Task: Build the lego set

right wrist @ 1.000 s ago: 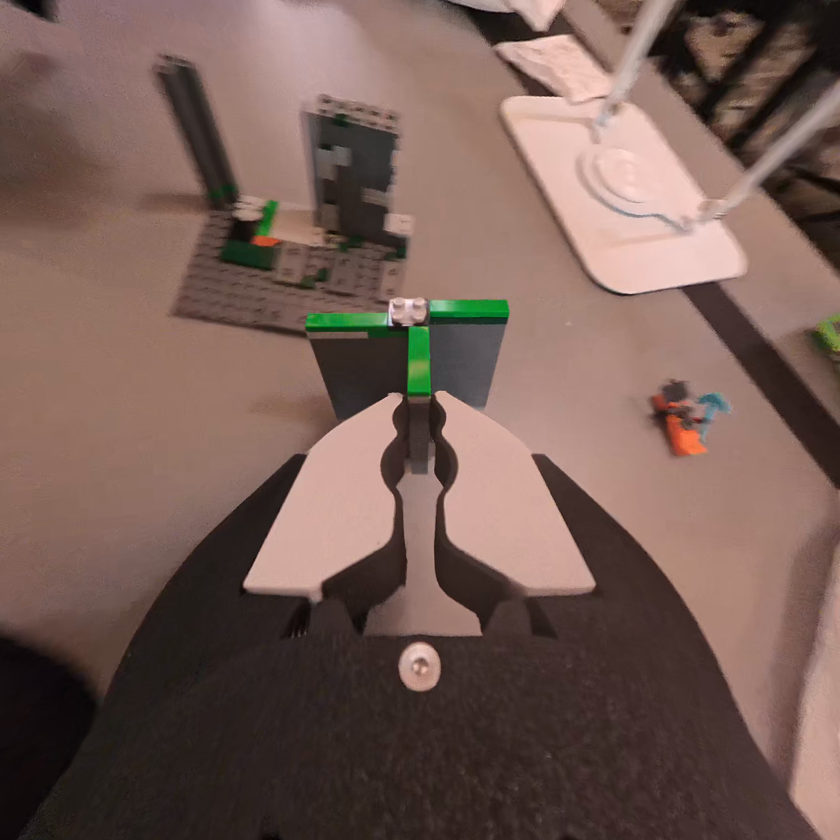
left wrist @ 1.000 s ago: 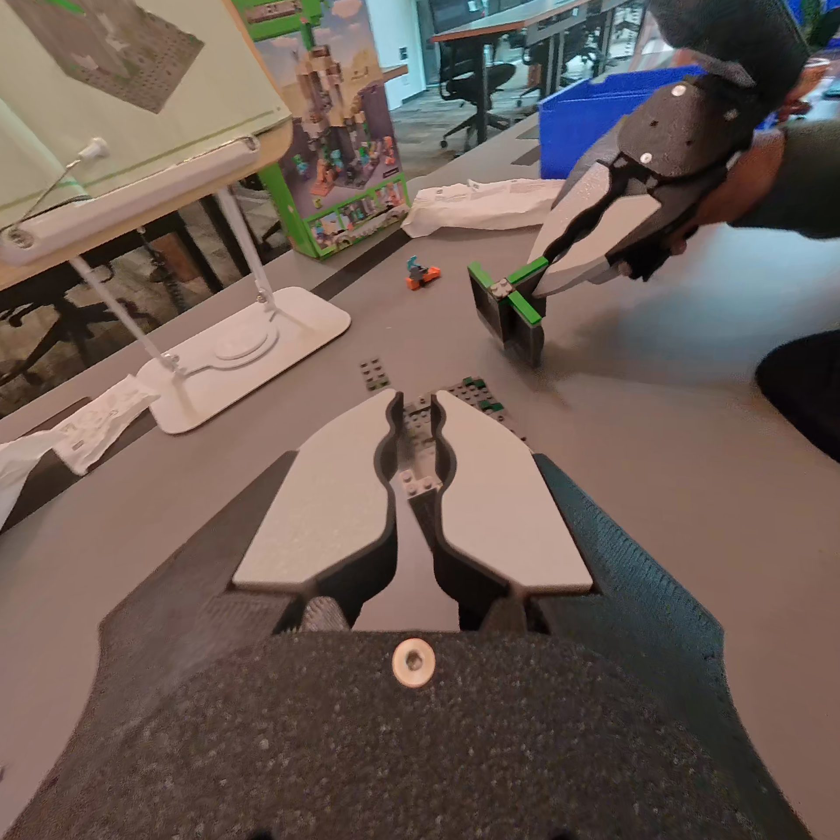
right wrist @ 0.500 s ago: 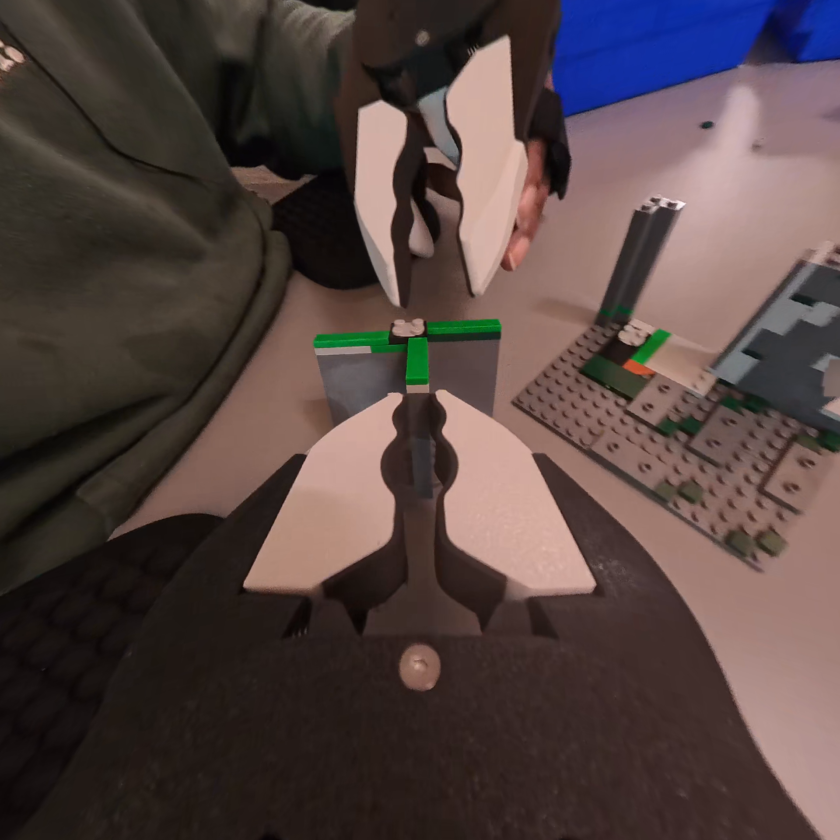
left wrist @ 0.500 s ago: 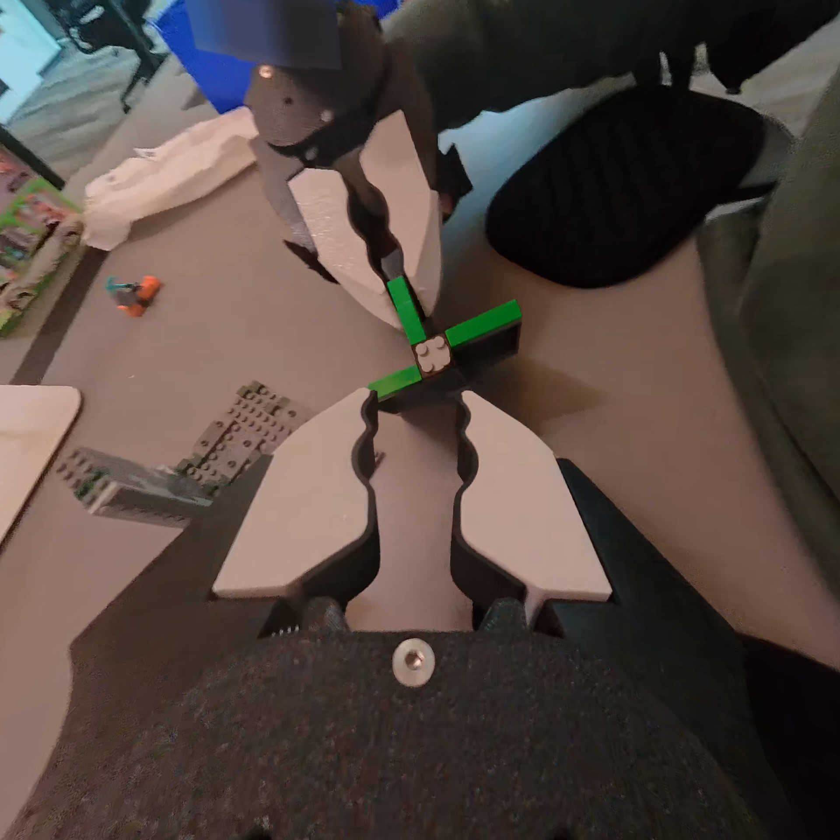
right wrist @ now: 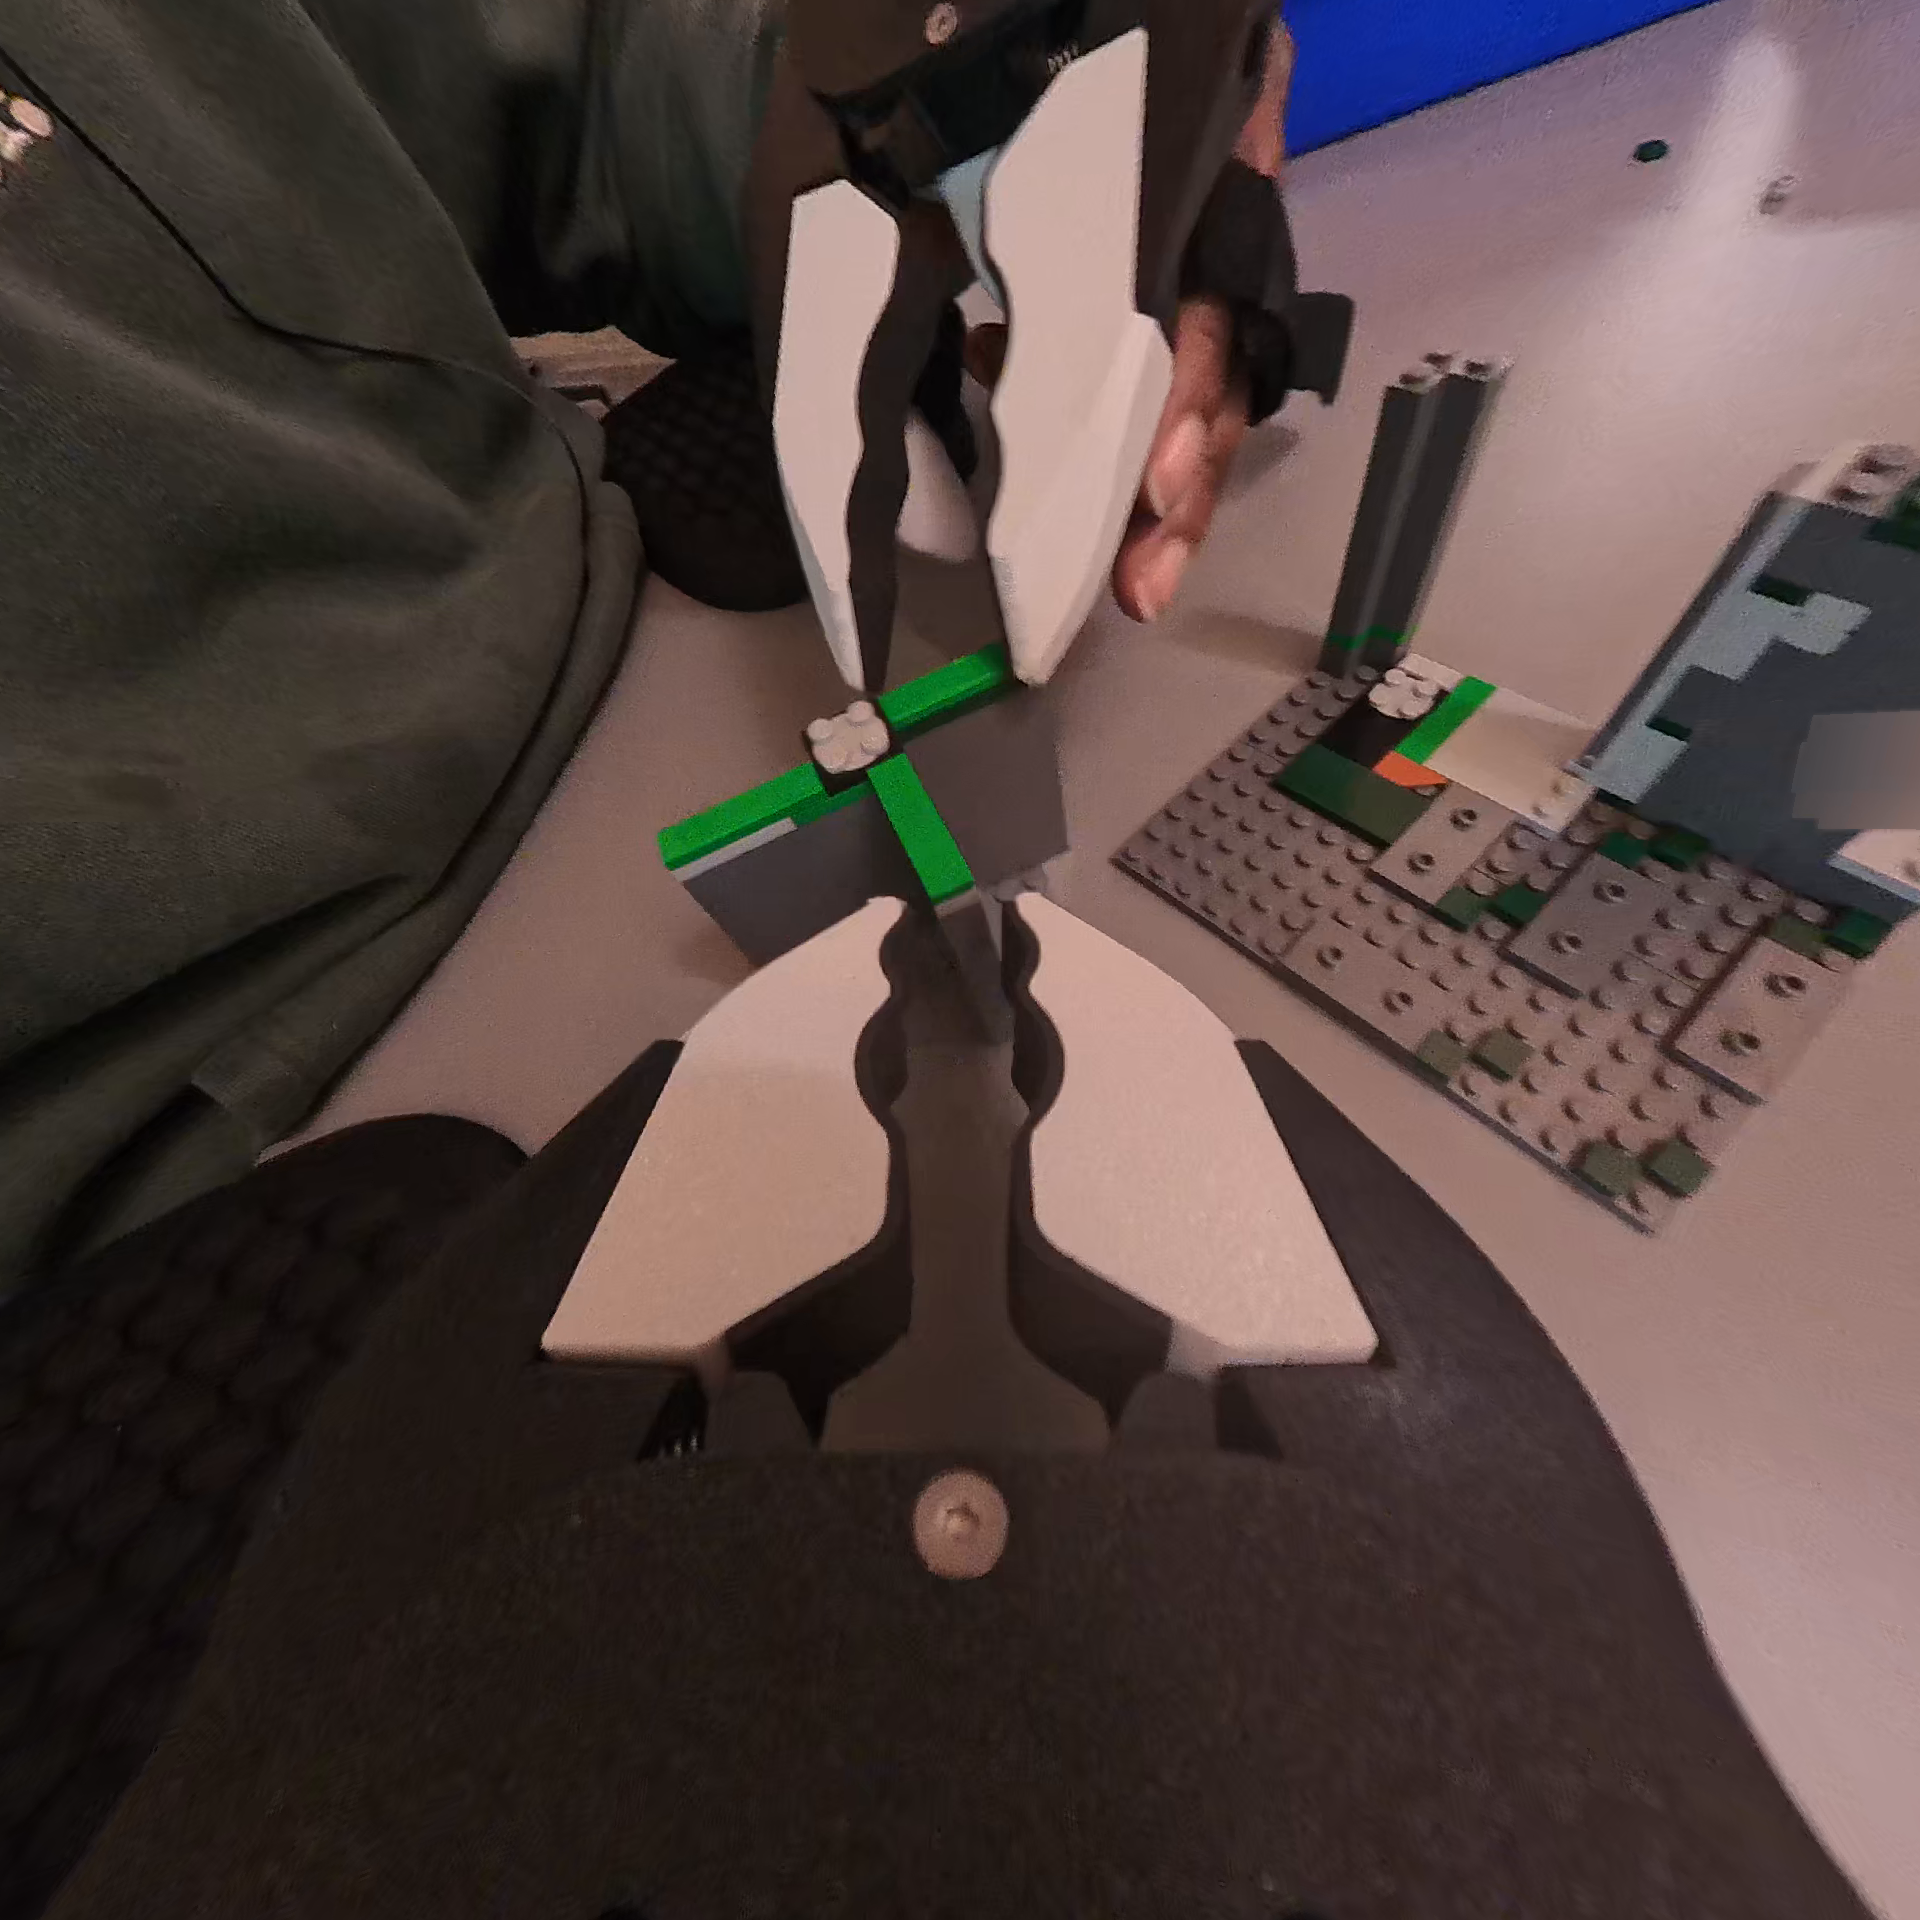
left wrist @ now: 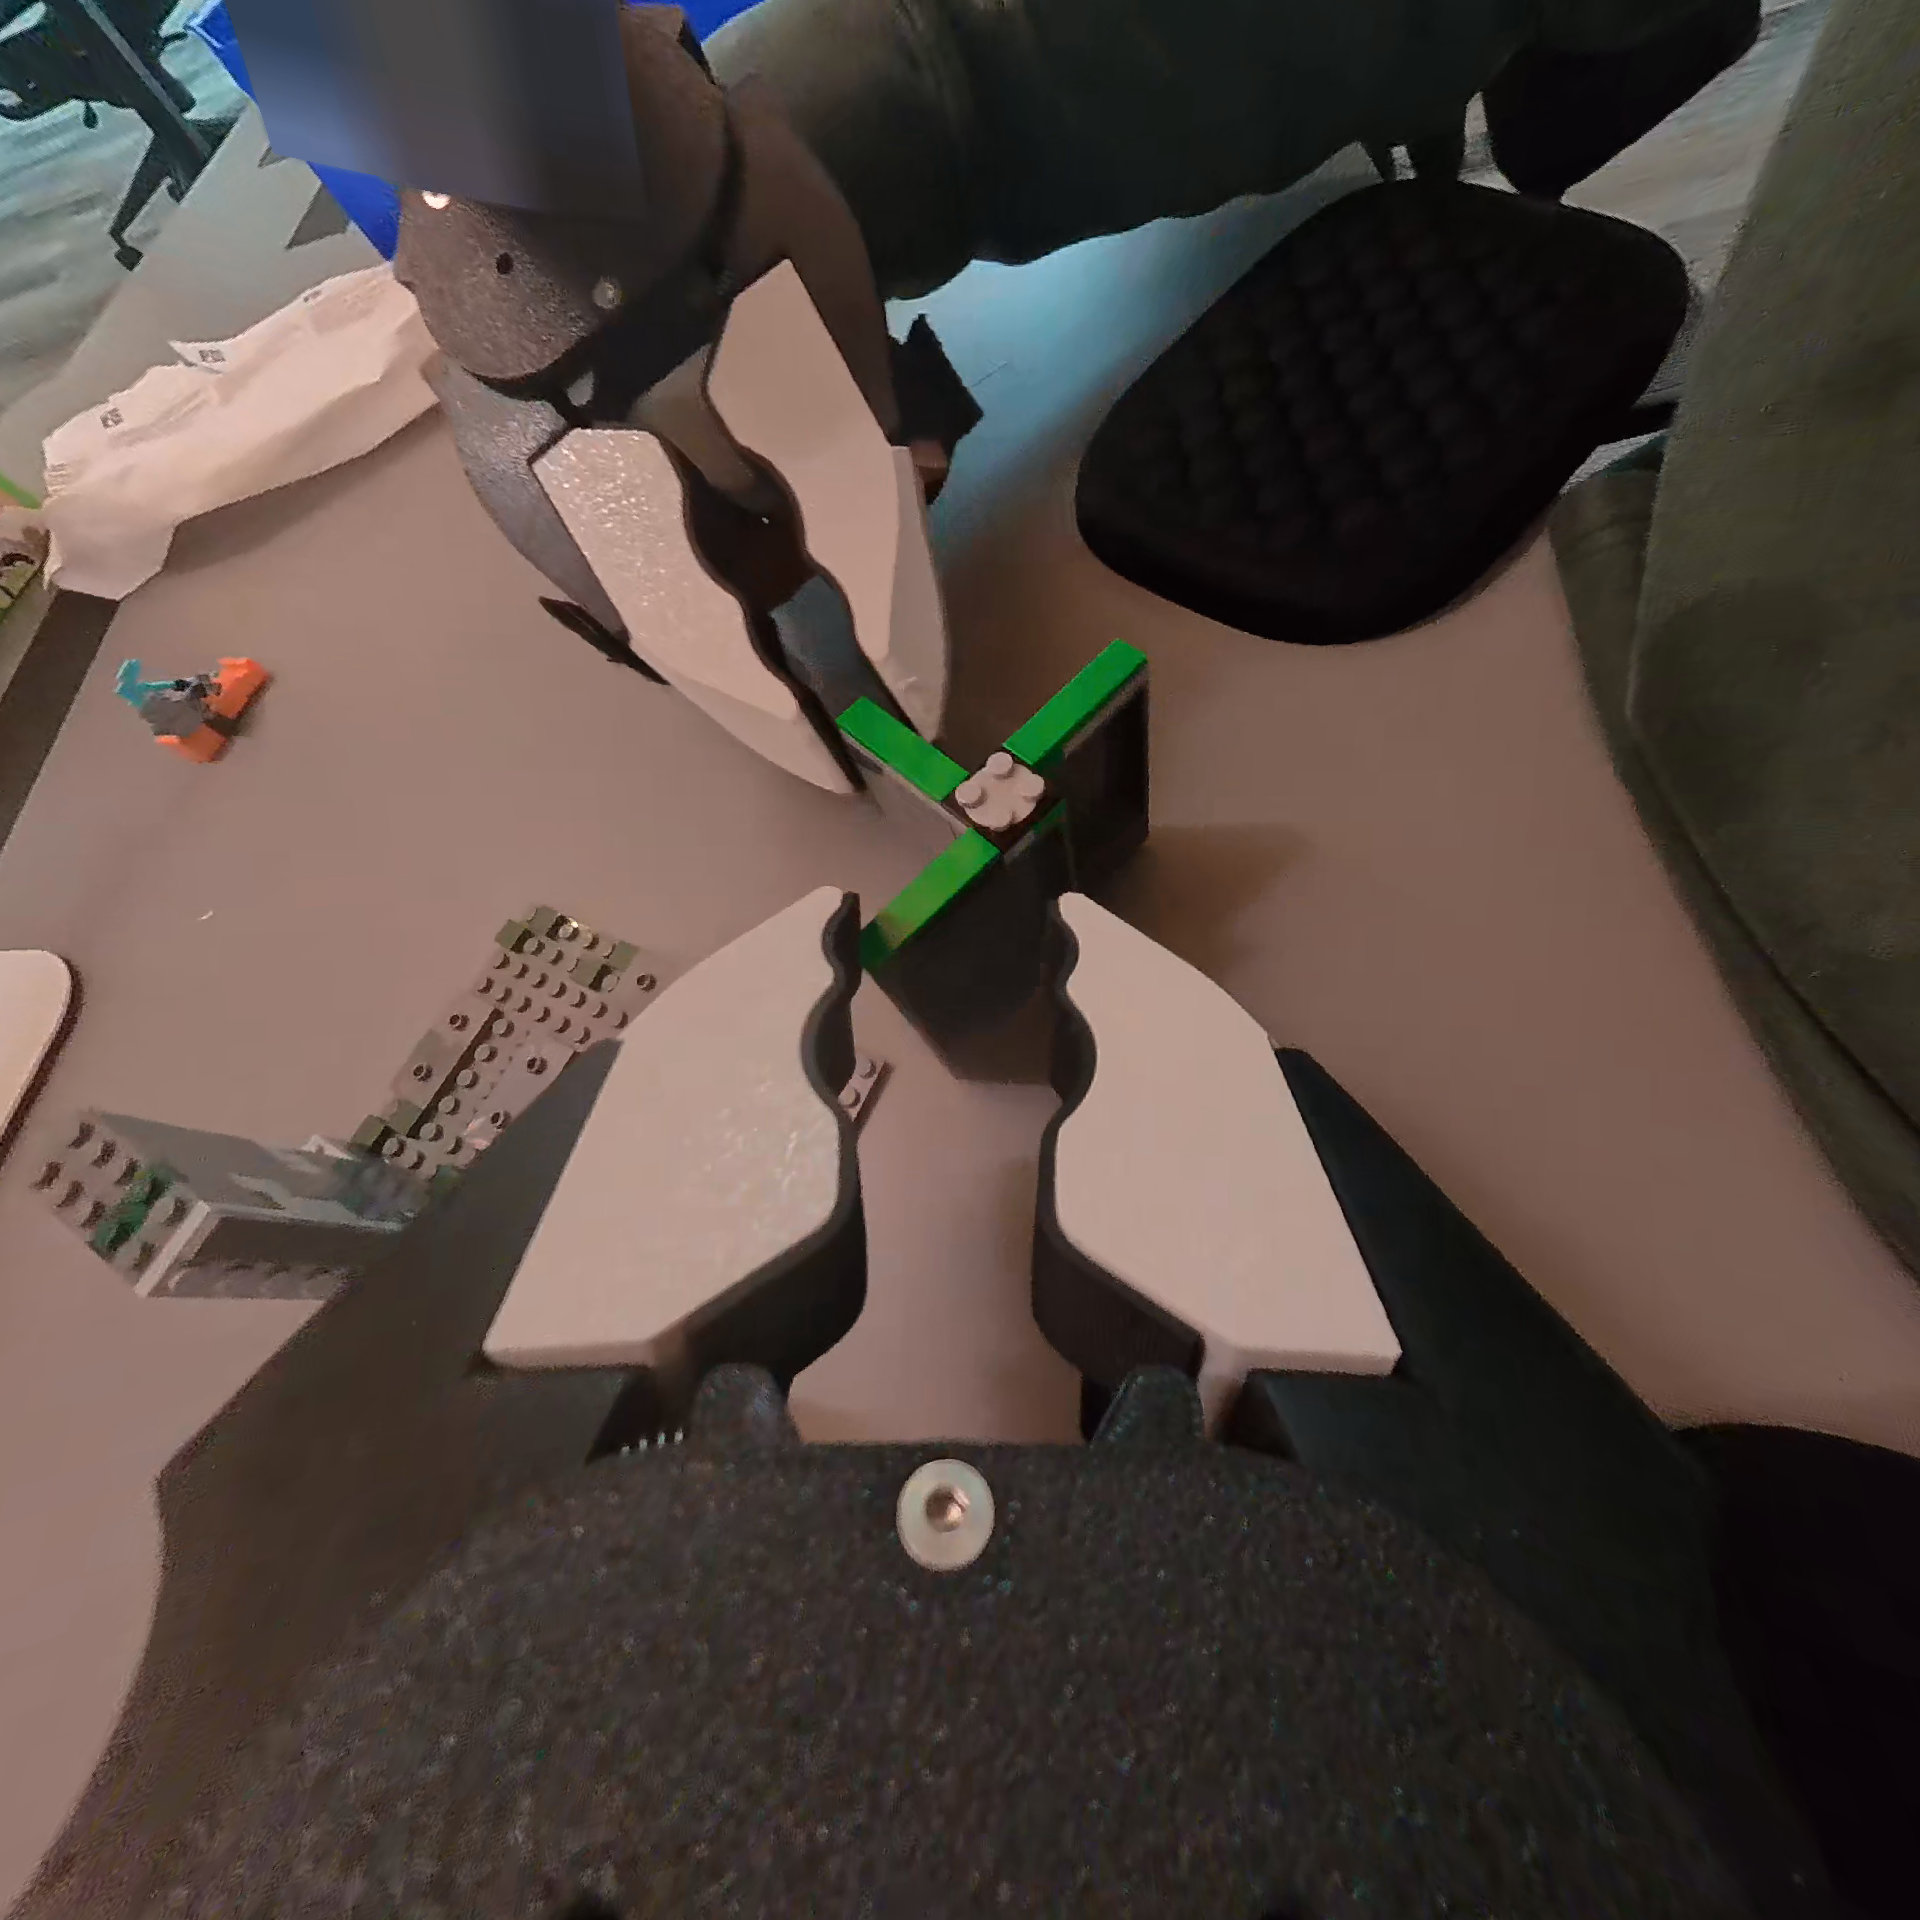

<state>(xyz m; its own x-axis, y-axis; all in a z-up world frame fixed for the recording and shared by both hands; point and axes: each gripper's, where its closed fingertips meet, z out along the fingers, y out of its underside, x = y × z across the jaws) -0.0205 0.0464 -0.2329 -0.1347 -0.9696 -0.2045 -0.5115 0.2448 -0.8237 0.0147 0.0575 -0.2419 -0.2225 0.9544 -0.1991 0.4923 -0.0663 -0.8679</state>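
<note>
A cross-shaped wall piece point(left wrist: 1091, 727) has dark grey panels, green tiles on top and a light grey studded cap at its centre. It stands on the grey table. My right gripper point(right wrist: 958, 914) is shut on one wing of it point(right wrist: 925, 831); it also shows in the left wrist view point(left wrist: 883, 748). My left gripper point(left wrist: 956, 920) is open, with its fingers on either side of the opposite wing, and shows from above in the right wrist view point(right wrist: 945, 670). The grey baseplate build point(right wrist: 1455, 997) lies to the right.
On the baseplate stand a tall dark pillar point(right wrist: 1403, 499) and a patterned wall panel point(right wrist: 1766, 727). An orange and teal figure point(left wrist: 192, 701) and a white paper bag point(left wrist: 229, 436) lie farther off. A person's green sleeve point(right wrist: 260, 520) and a black chair seat point(left wrist: 1371, 416) are close by.
My left gripper swung away from the baseplate, opened and came down over a wing of the cross piece. The right gripper kept its hold and turned the piece.
</note>
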